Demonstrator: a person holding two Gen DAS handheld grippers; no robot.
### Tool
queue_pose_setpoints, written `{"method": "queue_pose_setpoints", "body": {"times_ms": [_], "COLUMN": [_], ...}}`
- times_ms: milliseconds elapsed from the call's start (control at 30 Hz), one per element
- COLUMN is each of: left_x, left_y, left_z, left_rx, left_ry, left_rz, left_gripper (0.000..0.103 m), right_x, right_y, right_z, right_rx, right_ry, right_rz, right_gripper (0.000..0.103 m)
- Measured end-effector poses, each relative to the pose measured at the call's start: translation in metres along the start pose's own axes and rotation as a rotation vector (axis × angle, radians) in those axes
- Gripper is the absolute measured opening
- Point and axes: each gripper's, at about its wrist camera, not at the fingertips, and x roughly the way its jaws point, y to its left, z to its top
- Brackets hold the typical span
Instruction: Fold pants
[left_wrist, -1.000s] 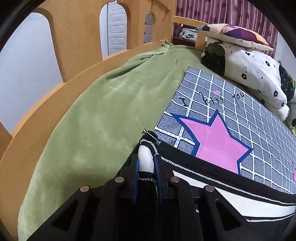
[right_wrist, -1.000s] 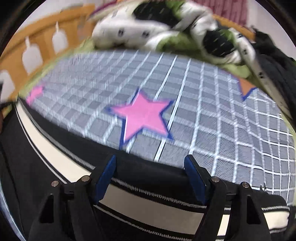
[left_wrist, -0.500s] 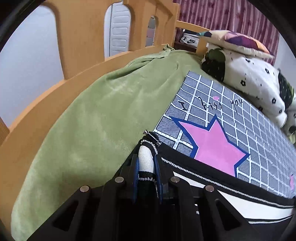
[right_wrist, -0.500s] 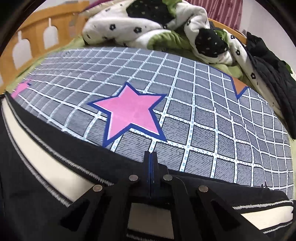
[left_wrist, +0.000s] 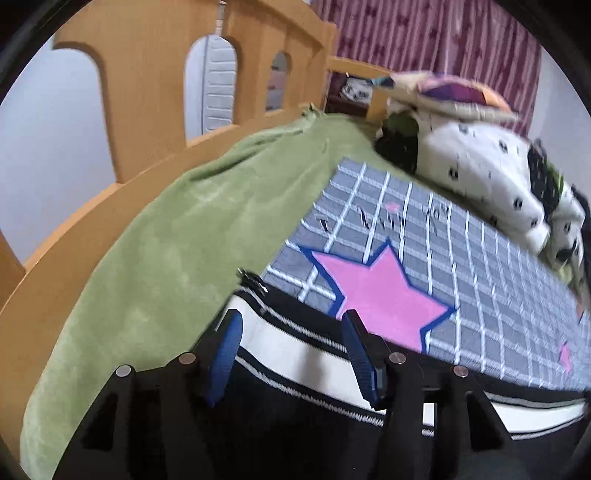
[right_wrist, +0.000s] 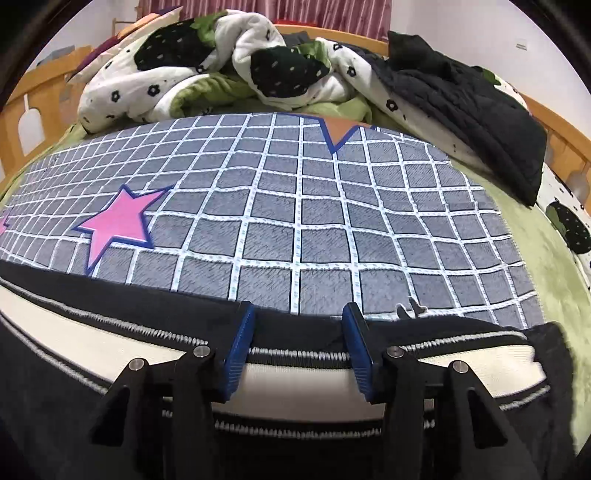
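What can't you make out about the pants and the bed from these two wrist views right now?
- Pants: the lower part runs off the bottom edge in both views, behind the open right gripper and open left gripper, so the fold state is unknown.
- Writing on the grid blanket: motion blur, left wrist view; unreadable.
- Small metal piece at the pants' edge: too small to identify.

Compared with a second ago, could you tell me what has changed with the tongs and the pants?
Both let go: the left tongs, shut on the pants edge before, stand open; the right tongs, shut half a second ago, are open too. The pants remain flat on the checked blanket.
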Motion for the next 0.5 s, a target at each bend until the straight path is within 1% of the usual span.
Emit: {"method": "queue_pose_setpoints", "body": {"times_ms": [33,67,100,133,167,200,267,333,367,400,433,467,500], "left_x": [0.002,0.003,0.002,-0.001,-0.004,-0.012,-0.027,-0.045,-0.054,-0.063,-0.075,-0.081,-0.089], "left_y": [-0.003,-0.006,-0.01,-0.014,-0.018,-0.022,-0.033,-0.042,-0.044,-0.047,-0.05,-0.051,-0.054], "left_z": [-0.002,-0.003,-0.005,-0.006,-0.006,-0.008,-0.012,-0.018,-0.022,-0.026,-0.03,-0.032,-0.035], "left_rx": [0.013,0.023,0.033,0.043,0.053,0.068,0.101,0.124,0.124,0.121,0.12,0.121,0.123], "left_ry": [0.006,0.011,0.017,0.02,0.018,0.011,-0.003,-0.01,-0.011,-0.011,-0.008,-0.006,-0.006], "left_rz": [0.007,0.011,0.011,-0.001,-0.013,-0.025,-0.042,-0.059,-0.069,-0.088,-0.115,-0.129,-0.148], "left_gripper": [0.053,0.053,0.053,0.053,0.053,0.053,0.054,0.058,0.058,0.059,0.061,0.061,0.061], "right_x": [0.003,0.008,0.017,0.02,0.015,0.006,-0.031,-0.064,-0.09,-0.108,-0.117,-0.138,-0.149], "right_y": [0.001,0.001,-0.002,-0.006,-0.013,-0.016,-0.02,-0.017,-0.017,-0.019,-0.023,-0.03,-0.033], "right_z": [0.005,0.009,0.012,0.013,0.013,0.013,0.009,-0.002,-0.014,-0.026,-0.034,-0.055,-0.065], "right_rx": [0.008,0.028,0.055,0.075,0.112,0.131,0.148,0.143,0.153,0.163,0.17,0.187,0.198], "right_ry": [0.001,0.007,0.038,0.056,0.052,0.043,0.018,-0.002,-0.032,-0.046,-0.054,-0.064,-0.065], "right_rz": [-0.032,-0.101,-0.141,-0.128,-0.102,-0.098,-0.047,-0.056,-0.063,-0.067,-0.069,-0.072,-0.078], "right_gripper": [0.046,0.043,0.041,0.041,0.038,0.038,0.04,0.048,0.057,0.061,0.061,0.061,0.062]}}
